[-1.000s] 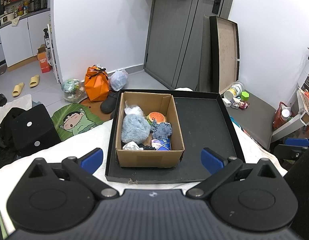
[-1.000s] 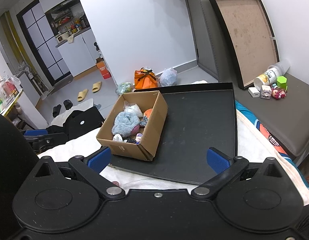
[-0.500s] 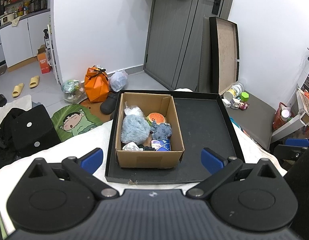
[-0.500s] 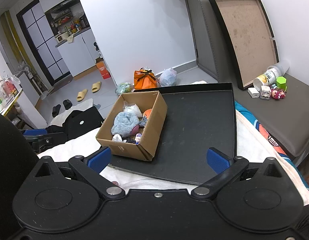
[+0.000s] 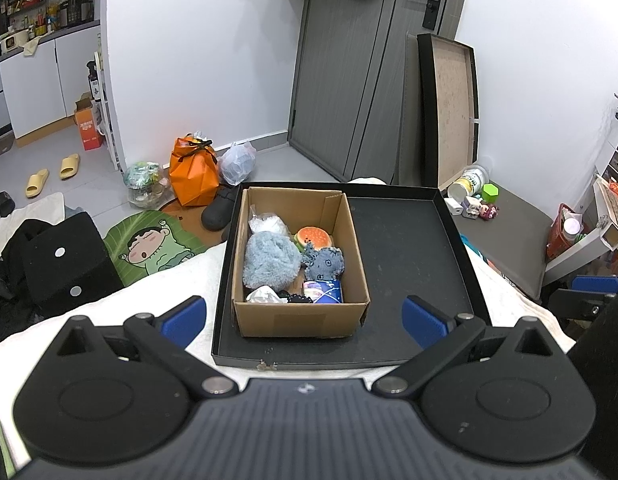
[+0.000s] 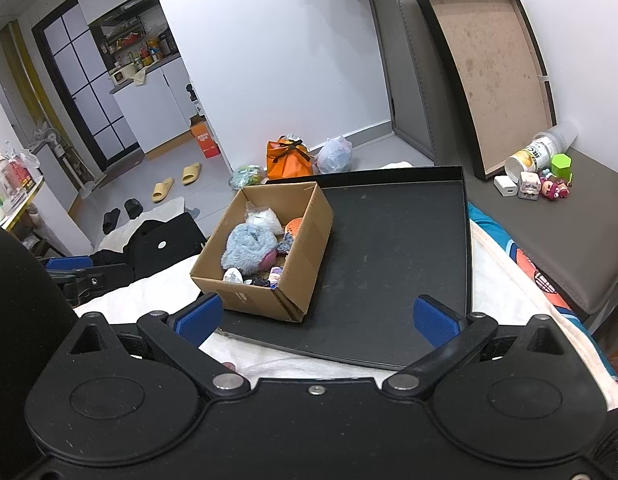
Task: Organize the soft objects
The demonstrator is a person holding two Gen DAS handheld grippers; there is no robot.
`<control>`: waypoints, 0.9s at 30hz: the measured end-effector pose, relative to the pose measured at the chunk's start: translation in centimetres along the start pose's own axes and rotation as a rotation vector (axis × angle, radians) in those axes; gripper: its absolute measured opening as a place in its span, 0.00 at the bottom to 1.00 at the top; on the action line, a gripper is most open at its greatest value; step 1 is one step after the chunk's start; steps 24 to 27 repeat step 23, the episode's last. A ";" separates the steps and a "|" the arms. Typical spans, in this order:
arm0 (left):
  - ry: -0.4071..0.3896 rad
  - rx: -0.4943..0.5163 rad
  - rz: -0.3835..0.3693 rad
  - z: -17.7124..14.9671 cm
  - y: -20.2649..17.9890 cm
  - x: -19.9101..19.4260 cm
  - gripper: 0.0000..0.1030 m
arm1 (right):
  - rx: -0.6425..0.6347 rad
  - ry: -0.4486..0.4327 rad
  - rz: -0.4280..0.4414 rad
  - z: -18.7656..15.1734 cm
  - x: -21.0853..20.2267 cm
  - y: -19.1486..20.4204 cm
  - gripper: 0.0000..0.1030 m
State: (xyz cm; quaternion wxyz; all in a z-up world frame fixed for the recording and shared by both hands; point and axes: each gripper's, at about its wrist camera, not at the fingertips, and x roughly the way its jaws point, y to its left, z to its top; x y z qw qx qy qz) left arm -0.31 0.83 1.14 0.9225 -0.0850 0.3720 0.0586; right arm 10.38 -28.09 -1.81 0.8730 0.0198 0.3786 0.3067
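Left tongs (image 5: pixel 303 316): blue pads spread wide, empty, held back from the near edge of the tray. Right tongs (image 6: pixel 316 316): likewise wide apart and empty, set to the right of the box

White blanket (image 5: pixel 121 312): covers the bed under the tray; a soft, uneven base

Black tray (image 5: pixel 409 264): shallow, lying on the blanket; its right half is bare

Cardboard box (image 5: pixel 301 322): open-topped, standing in the left half of the tray and holding the soft objects
- white crumpled item (image 5: pixel 263 295), near left corner
- blue printed pouch (image 5: pixel 323 292), near right corner
- fluffy blue plush (image 5: pixel 271 258), left side, the largest piece
- grey-blue plush (image 5: pixel 324 262), just right of it, touching
- burger-shaped squishy (image 5: pixel 313 237), behind the grey-blue plush
- clear plastic bag (image 5: pixel 267 222), far left corner

Tray lid (image 5: pixel 449 112): leaning upright on the wall beyond

Risks, as judged: the pieces are packed tight, so tongs closing on one plush may snag its neighbour and drag it out; the light box may slide or tip on the tray if pulled by its contents; the plastic bag may slip from the pads
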 end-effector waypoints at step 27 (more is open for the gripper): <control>-0.029 0.012 0.006 -0.1 -0.2 -0.1 1.00 | -0.002 0.000 -0.003 0.0 0.0 0.0 1.00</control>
